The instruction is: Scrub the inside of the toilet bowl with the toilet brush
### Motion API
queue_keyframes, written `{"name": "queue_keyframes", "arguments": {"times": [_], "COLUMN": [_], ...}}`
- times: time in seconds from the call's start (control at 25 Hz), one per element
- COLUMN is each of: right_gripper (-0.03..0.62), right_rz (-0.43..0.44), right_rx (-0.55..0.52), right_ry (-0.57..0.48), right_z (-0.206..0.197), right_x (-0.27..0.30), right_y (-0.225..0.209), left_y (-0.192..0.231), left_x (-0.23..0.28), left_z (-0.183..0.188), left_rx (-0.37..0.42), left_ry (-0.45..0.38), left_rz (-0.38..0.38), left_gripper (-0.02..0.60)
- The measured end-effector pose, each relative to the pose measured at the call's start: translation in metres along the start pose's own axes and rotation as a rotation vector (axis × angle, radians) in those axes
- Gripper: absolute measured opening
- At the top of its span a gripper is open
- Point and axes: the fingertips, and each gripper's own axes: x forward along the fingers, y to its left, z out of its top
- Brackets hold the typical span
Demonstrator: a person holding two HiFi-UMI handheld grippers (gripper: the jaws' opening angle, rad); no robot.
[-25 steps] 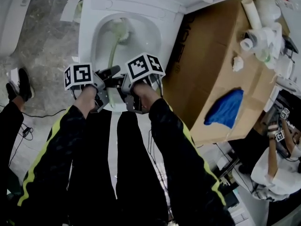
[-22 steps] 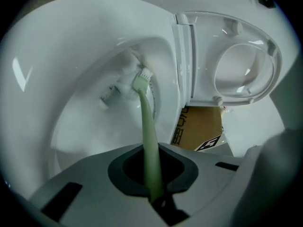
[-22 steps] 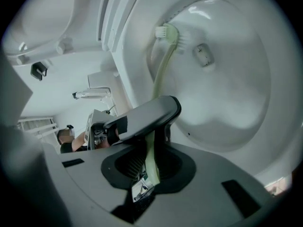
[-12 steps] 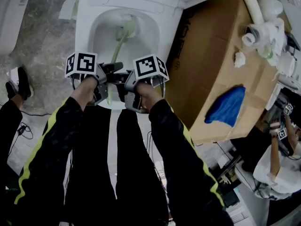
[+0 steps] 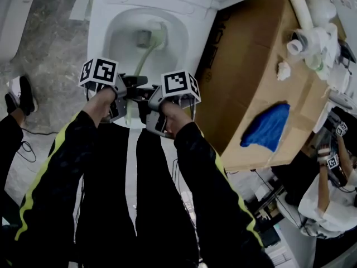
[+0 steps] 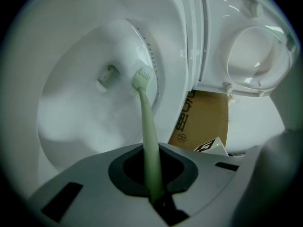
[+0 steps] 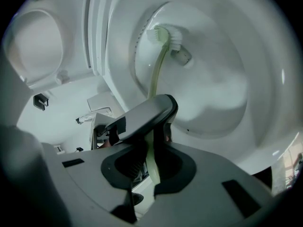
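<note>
The white toilet bowl (image 5: pixel 111 15) lies open just ahead of me, its drain hole (image 5: pixel 144 38) low in the middle. A pale green toilet brush (image 5: pixel 146 52) reaches into it, and its head (image 5: pixel 158 35) presses the bowl wall right of the drain. My left gripper (image 5: pixel 134 84) and right gripper (image 5: pixel 144 96) meet over the near rim, both shut on the handle. In the left gripper view the handle (image 6: pixel 150 141) rises from the left gripper (image 6: pixel 154 190) to the bristles (image 6: pixel 141 78). The right gripper (image 7: pixel 154 174) clamps the same handle (image 7: pixel 156 77) just behind the left one's jaws.
A large cardboard box (image 5: pixel 262 77) stands tight against the toilet's right side, with a blue cloth (image 5: pixel 266 128) and white pipe fittings (image 5: pixel 312 32) on it. The raised seat and lid (image 6: pixel 255 56) stand behind the bowl. A bystander's shoe (image 5: pixel 19 91) is at left; another person (image 5: pixel 329 188) sits lower right.
The brush head has swept from the left of the drain across to its right side of the bowl. Both grippers have shifted slightly forward with the handle.
</note>
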Motion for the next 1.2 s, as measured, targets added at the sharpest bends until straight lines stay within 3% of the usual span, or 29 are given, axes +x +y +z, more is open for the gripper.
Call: {"name": "queue_keyframes", "arguments": {"times": [0.4, 0.52, 0.8, 0.96, 1.2], "right_gripper": [0.060, 0.060, 0.058, 0.058, 0.058], "right_rz": [-0.002, 0.019, 0.012, -0.019, -0.008], "right_rx": [0.050, 0.068, 0.072, 0.106, 0.178], "right_ry": [-0.054, -0.071, -0.091, -0.115, -0.066], "right_z": [-0.010, -0.016, -0.028, -0.046, -0.067], "right_x": [-0.008, -0.011, -0.027, -0.032, -0.026], "right_y": [-0.010, -0.011, -0.019, -0.028, -0.036], "left_y": [0.005, 0.002, -0.009, -0.009, 0.004], "left_x": [0.009, 0.017, 0.034, 0.036, 0.032], "left_z": [-0.021, -0.035, -0.057, -0.082, -0.107], "left_rx": [-0.044, -0.036, -0.025, -0.083, -0.201], "left_ry": [0.098, 0.164, 0.194, 0.238, 0.273], "left_rz": [0.003, -0.016, -0.066, -0.098, -0.100], "left_gripper": [0.017, 0.012, 0.009, 0.009, 0.009]}}
